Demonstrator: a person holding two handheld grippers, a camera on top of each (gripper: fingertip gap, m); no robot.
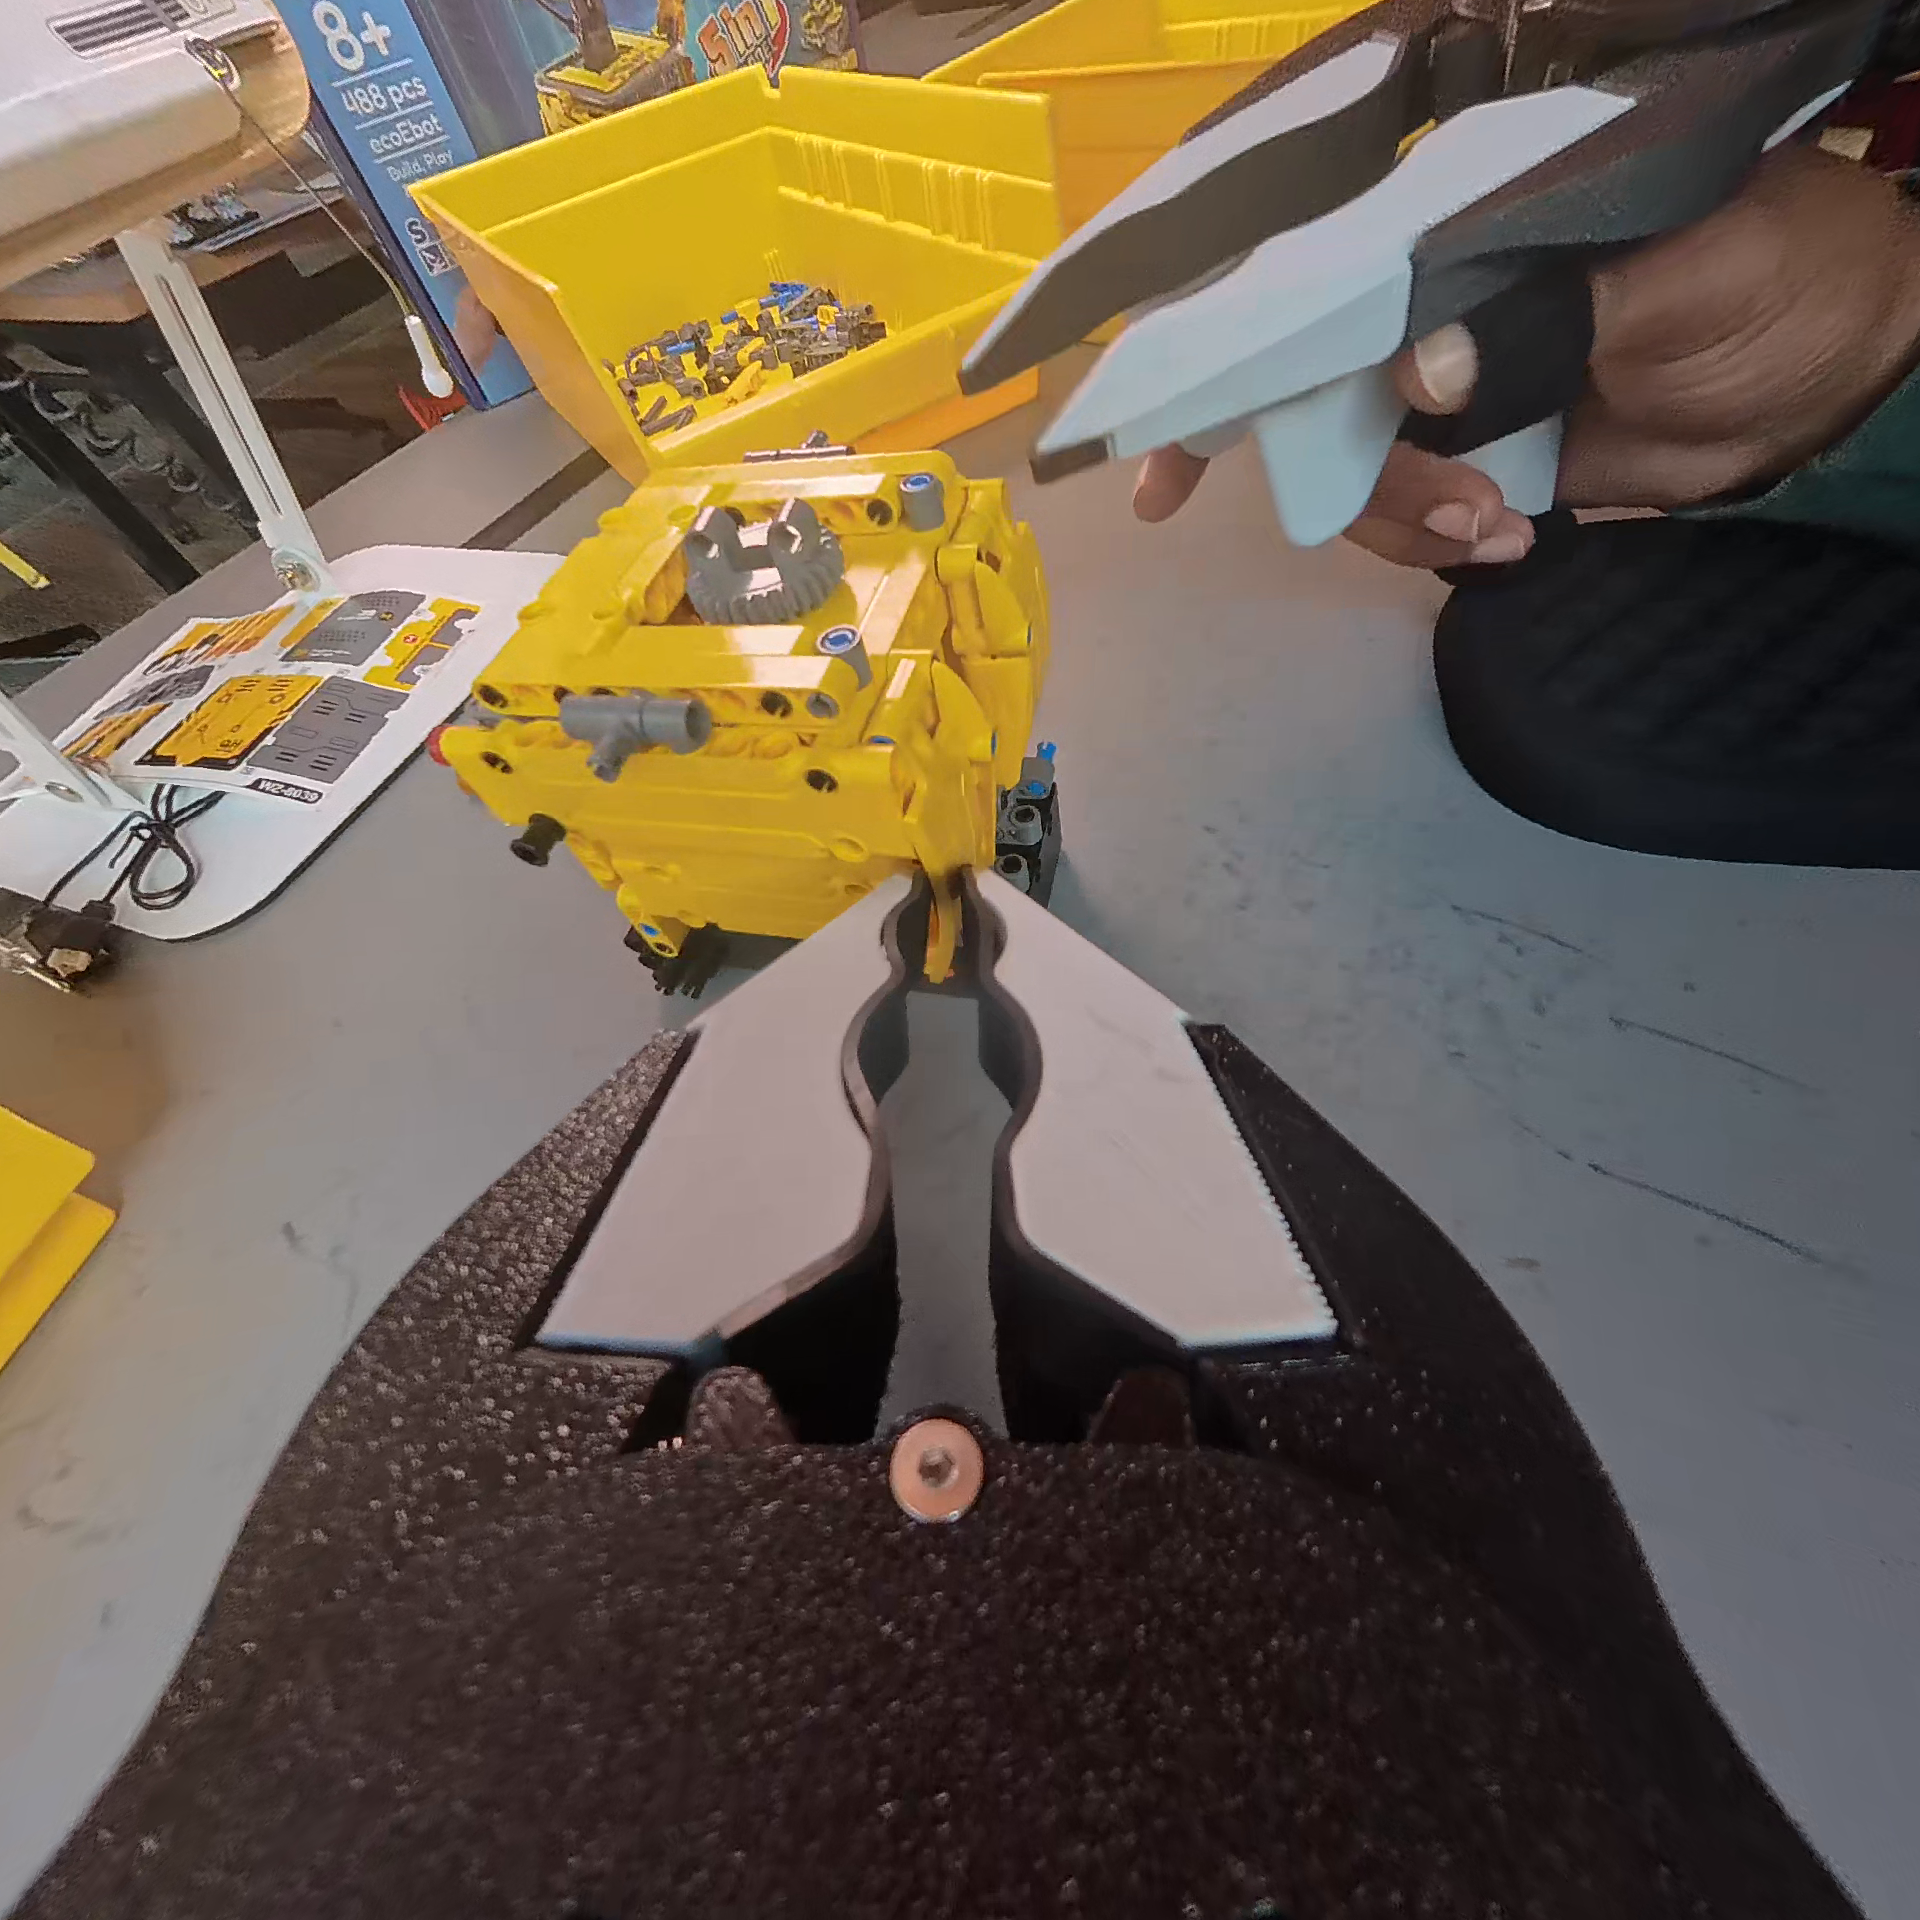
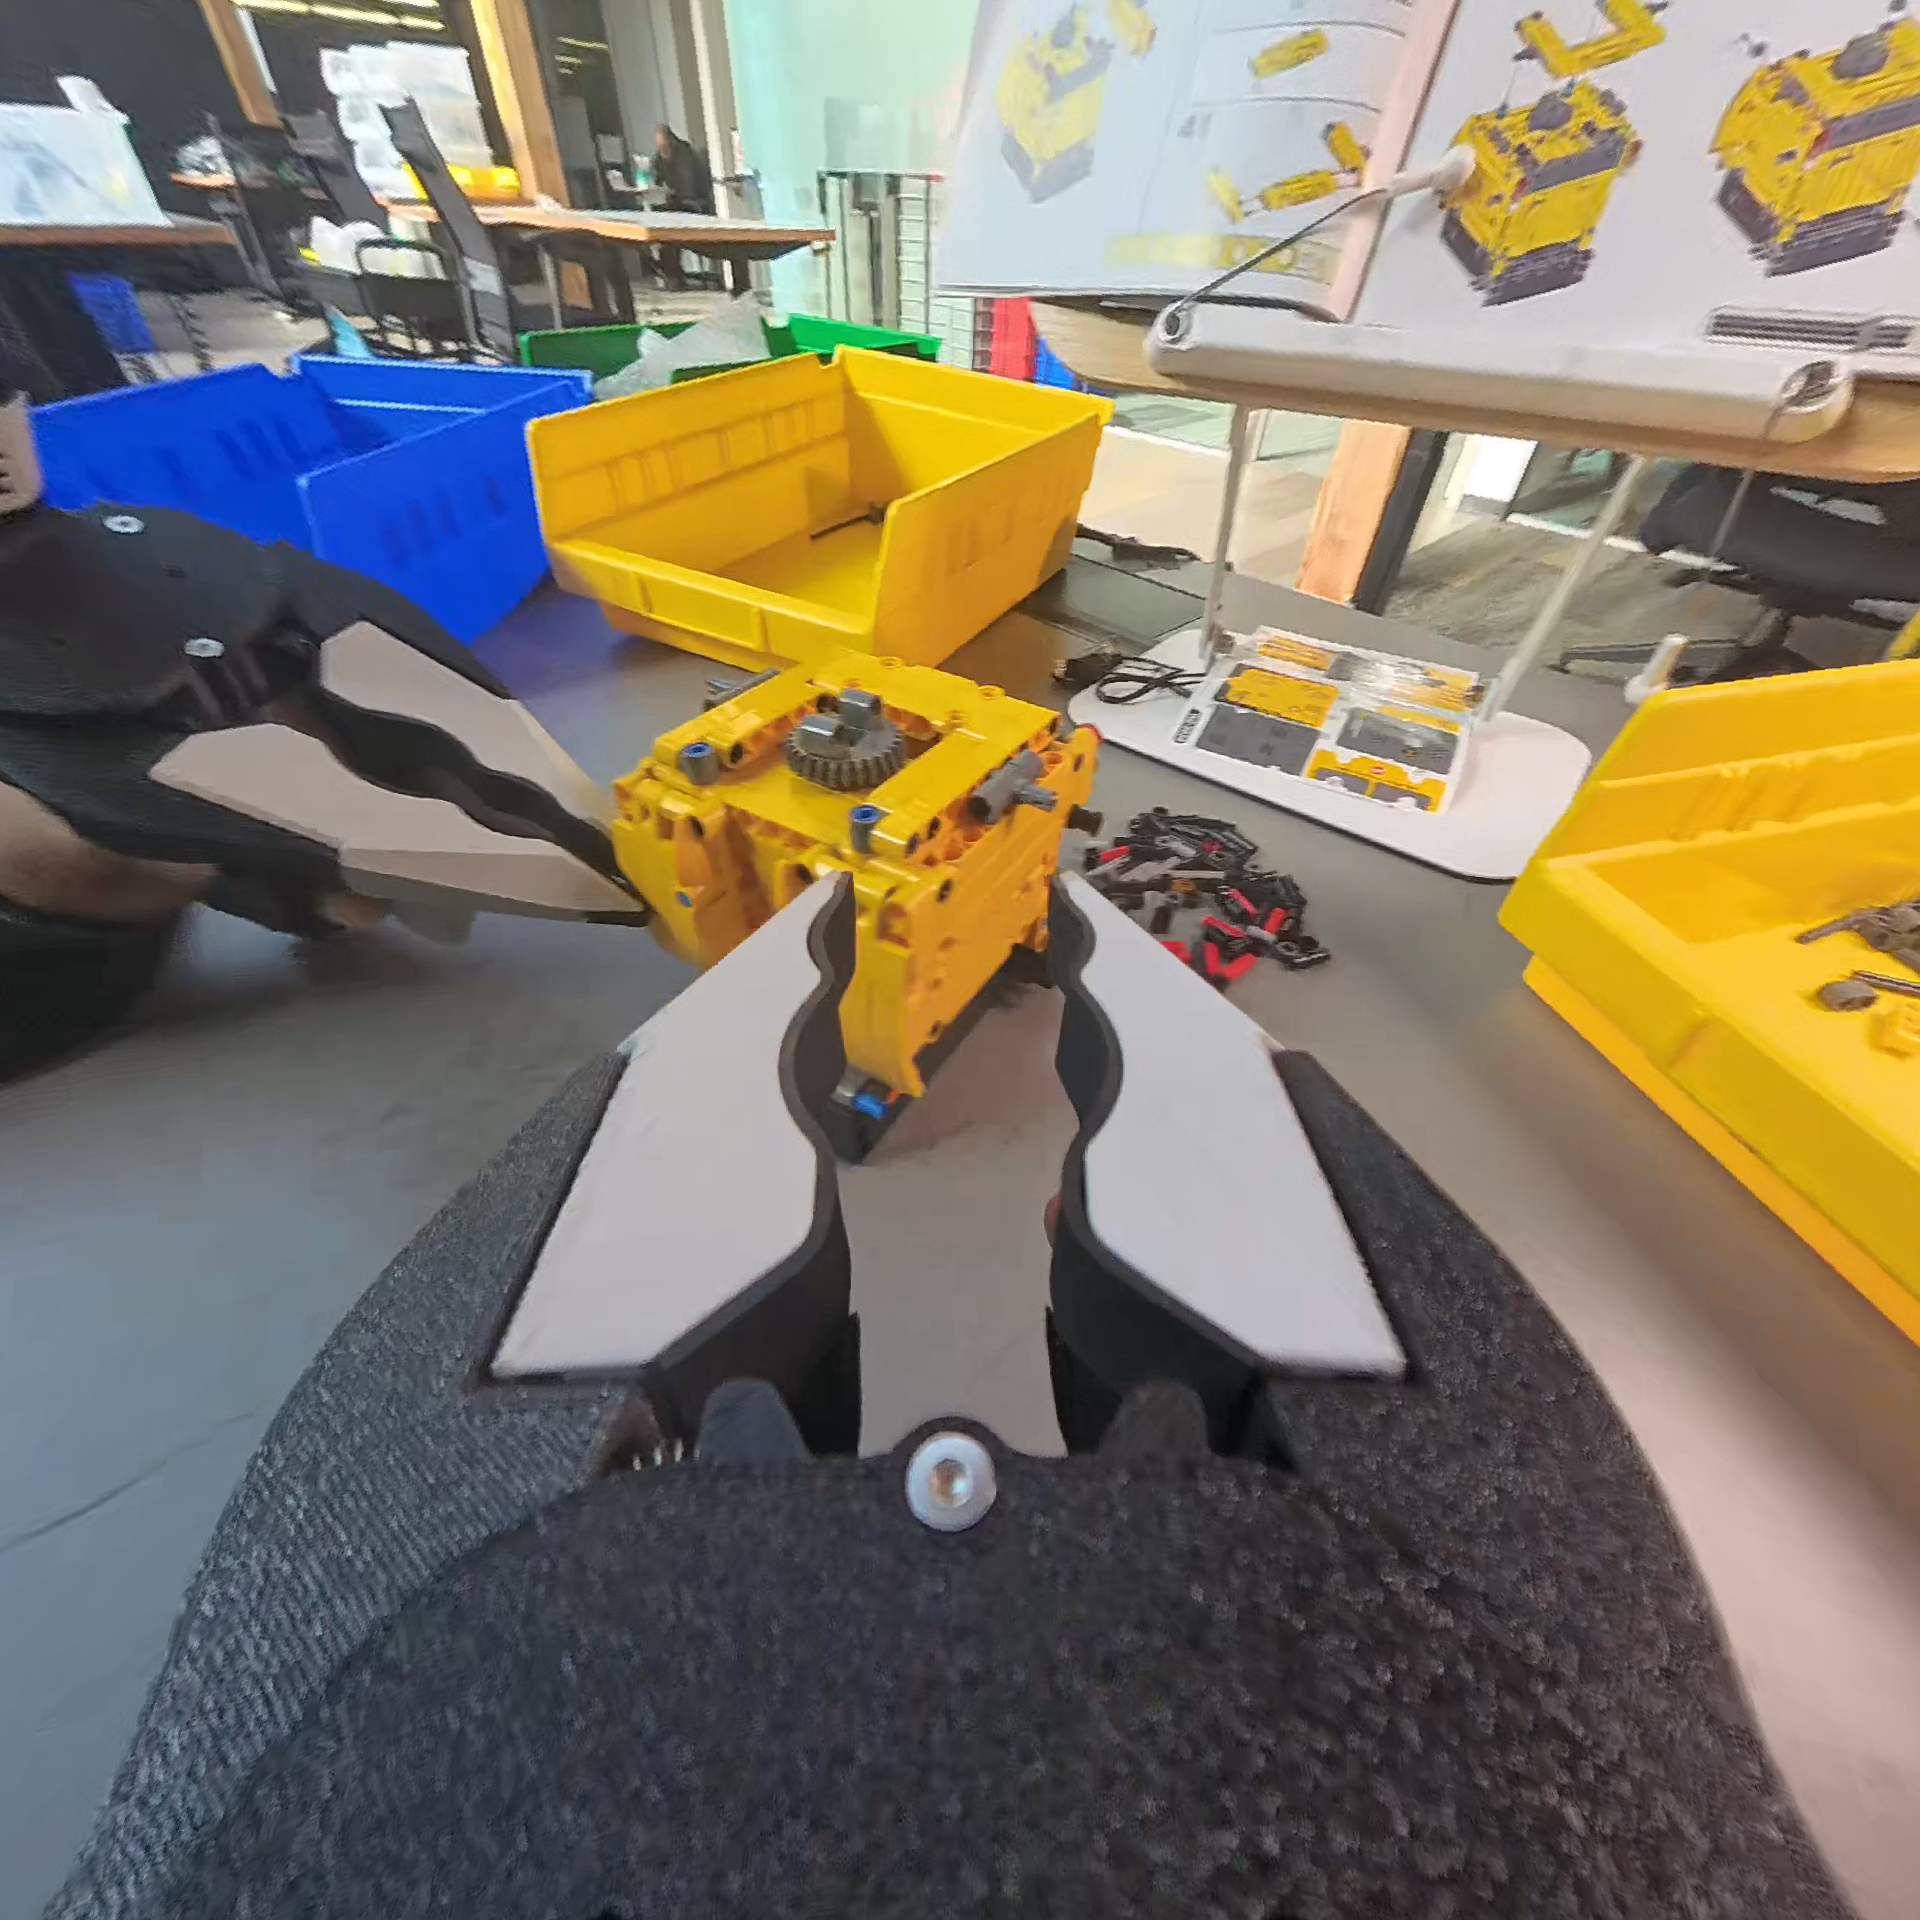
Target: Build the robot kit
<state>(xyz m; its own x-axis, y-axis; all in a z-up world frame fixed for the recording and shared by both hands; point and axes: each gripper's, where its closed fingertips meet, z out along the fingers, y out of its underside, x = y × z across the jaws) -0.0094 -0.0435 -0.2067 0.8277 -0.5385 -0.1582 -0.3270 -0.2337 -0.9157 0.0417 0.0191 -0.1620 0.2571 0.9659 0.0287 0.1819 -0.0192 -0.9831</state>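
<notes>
A yellow brick-built model [image 1: 758, 717] with a grey gear [image 1: 743, 587] on top stands on the grey table [image 1: 1351, 1039]. My left gripper [image 1: 940, 888] is shut on a yellow curved panel at the model's lower right corner. In the right wrist view the left gripper [image 2: 623, 878] pinches the model's [image 2: 914, 883] left side. My right gripper [image 2: 956, 896] is open and empty, with its fingers framing the model's near corner. In the left wrist view the right gripper [image 1: 1023, 421] hangs above and to the right of the model, apart from it, held by a hand.
A yellow bin [image 1: 582, 260] of small parts stands behind the model. An empty yellow bin [image 2: 665, 488], a blue bin [image 2: 395, 520] and another yellow bin [image 2: 1662, 966] ring the table. Loose black and red pieces [image 2: 1205, 883] lie by a booklet stand [image 2: 1496, 384] and sticker sheet [image 2: 1340, 717]. There is about 10 centimeters between the tips of the two grippers.
</notes>
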